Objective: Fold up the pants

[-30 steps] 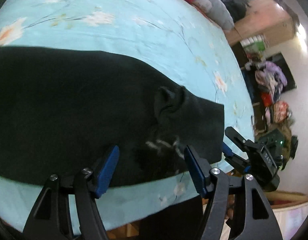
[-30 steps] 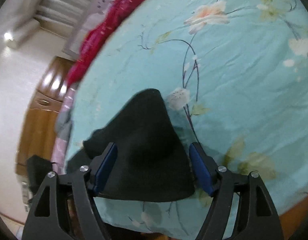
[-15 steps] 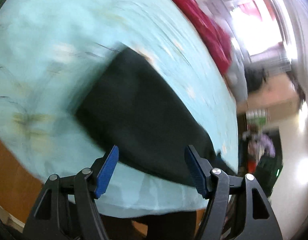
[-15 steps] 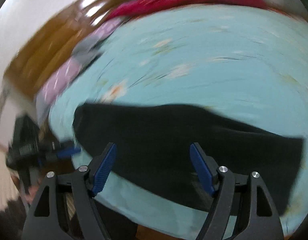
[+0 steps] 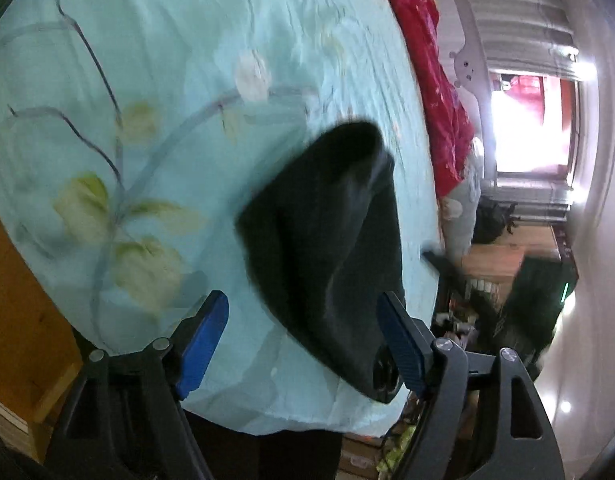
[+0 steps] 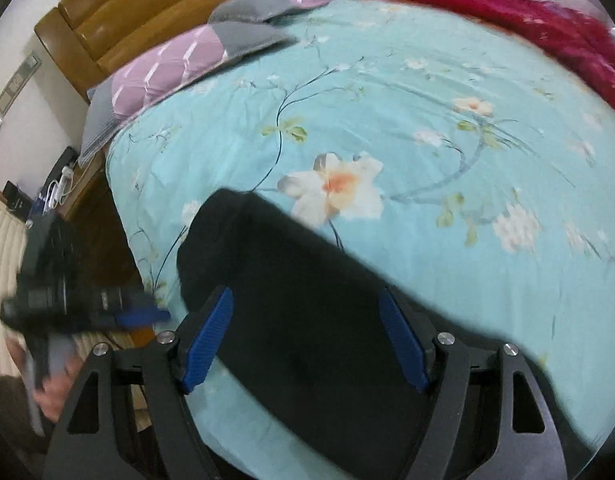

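Black pants (image 5: 327, 220) lie flat on a light blue floral bedsheet (image 5: 147, 60). In the left wrist view one end of them reaches toward me, close to the right finger. My left gripper (image 5: 303, 340) hovers over that end, its jaws opening, with the pads touching no cloth. In the right wrist view the pants (image 6: 307, 280) run from mid-left to the lower right. My right gripper (image 6: 307, 340) stands open above them, gripping nothing. The left gripper (image 6: 139, 314) shows blurred at the left edge of the bed, held by a hand (image 6: 51, 384).
A red blanket (image 6: 507, 8) lies along the far side of the bed. Purple and grey pillows (image 6: 179, 64) rest against a wooden headboard (image 6: 147, 4). The wooden bed frame (image 5: 19, 300) shows at the near edge. Beyond the bed are a cluttered floor and a bright window (image 5: 527, 128).
Both views have swung and rolled. The left one went from the pants' long side to one end. The right one went from a narrow end to their full length. The left jaws stand wider.
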`<state>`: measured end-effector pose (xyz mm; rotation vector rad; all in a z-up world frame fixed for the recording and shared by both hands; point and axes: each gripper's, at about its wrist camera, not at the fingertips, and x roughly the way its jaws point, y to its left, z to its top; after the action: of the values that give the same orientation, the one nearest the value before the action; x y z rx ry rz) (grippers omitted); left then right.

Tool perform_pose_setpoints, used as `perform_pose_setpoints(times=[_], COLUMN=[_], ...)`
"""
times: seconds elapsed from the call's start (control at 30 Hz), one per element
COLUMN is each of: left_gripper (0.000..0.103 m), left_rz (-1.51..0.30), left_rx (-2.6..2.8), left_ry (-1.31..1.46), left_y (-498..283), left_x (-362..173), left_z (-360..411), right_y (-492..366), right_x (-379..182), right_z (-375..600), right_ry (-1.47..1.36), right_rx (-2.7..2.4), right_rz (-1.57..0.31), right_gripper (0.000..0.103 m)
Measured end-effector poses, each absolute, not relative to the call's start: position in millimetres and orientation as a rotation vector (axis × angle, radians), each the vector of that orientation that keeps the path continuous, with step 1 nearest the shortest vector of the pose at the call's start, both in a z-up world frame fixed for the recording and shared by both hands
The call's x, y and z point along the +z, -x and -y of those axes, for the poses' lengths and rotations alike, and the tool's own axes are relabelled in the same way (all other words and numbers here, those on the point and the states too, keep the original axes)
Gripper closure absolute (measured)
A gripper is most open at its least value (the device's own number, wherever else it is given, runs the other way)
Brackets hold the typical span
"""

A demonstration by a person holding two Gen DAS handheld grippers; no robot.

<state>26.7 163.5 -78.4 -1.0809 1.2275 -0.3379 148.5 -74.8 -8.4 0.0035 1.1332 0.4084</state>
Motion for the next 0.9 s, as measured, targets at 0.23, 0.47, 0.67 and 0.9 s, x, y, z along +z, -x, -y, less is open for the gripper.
perform_pose_setpoints(times=[0.23, 0.47, 0.67, 0.9], left_gripper=[0.024, 0.034, 0.088, 0.092], left_rz=[-1.241, -1.216, -1.197, -1.045], left_rx=[-0.364, -0.374, -0.39, -0.485], left_ry=[1.04, 1.094, 1.213, 0.808], left_y=[-30, -33, -18, -13], left_x=[-86, -105, -124, -37], left_z=[-130, -117, -128, -86], right_y=[-216, -227, -207, -185], right_x=[-41, -77, -66, -20], right_z=[20, -41, -54, -19], right_ry=[0.175, 0.492, 0.579, 0.394], right_rx=[0.578, 0.742, 0.808, 0.805], right_rz=[-1.321, -1.354, -1.327, -1.209], right_gripper=[0.027, 0.04, 0.067, 0.073])
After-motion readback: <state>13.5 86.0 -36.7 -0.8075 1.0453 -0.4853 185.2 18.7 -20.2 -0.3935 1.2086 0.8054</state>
